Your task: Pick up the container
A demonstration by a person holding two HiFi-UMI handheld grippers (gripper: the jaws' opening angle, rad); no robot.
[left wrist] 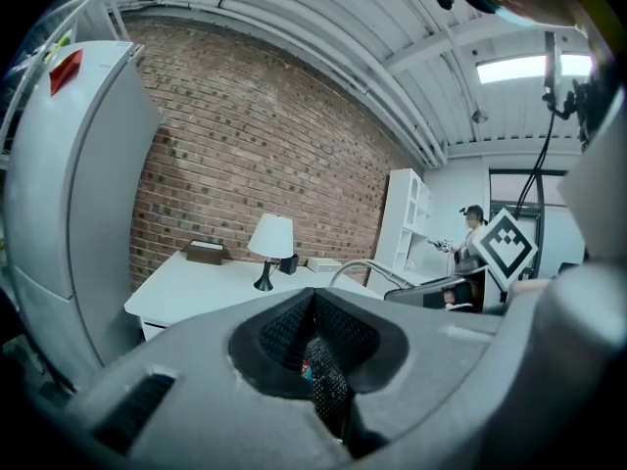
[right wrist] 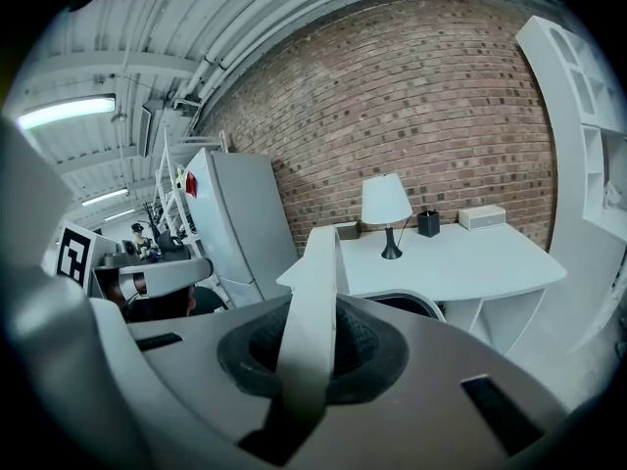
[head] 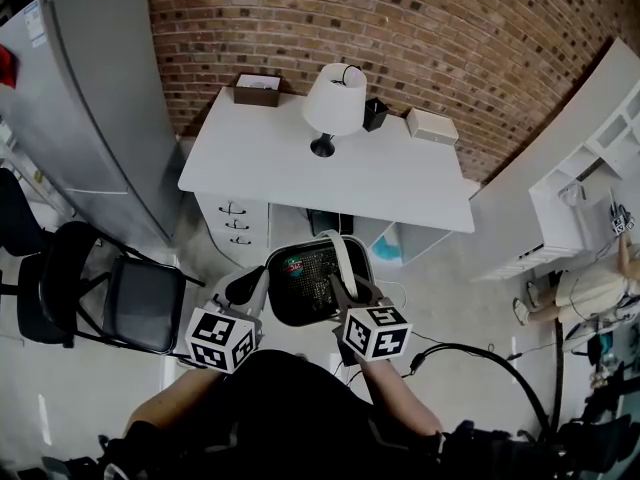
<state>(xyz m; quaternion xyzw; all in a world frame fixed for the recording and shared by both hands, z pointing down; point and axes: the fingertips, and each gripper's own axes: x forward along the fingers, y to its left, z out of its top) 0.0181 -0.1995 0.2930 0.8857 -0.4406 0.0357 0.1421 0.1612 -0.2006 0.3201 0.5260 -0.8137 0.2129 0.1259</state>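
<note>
The container [head: 312, 286] is a black mesh bin with a white handle [head: 344, 256], held up off the floor in front of the desk in the head view. My left gripper [head: 262, 290] is shut on the bin's left rim; in the left gripper view the black mesh wall [left wrist: 328, 385] runs between the closed jaws of the left gripper [left wrist: 323, 404]. My right gripper [head: 340, 290] is shut on the handle. In the right gripper view the white handle strip [right wrist: 315, 311] passes up through the jaws of the right gripper [right wrist: 299, 404], with the bin's rim [right wrist: 411, 304] beyond.
A white desk [head: 400, 178] carries a lamp [head: 335, 103], a brown box [head: 257, 89], a black cup [head: 374, 113] and a white box [head: 432, 125]. A grey fridge [head: 90, 98] and a black chair [head: 100, 293] stand left. White shelving [head: 580, 198], a person [head: 590, 288] and a floor cable [head: 480, 353] are right.
</note>
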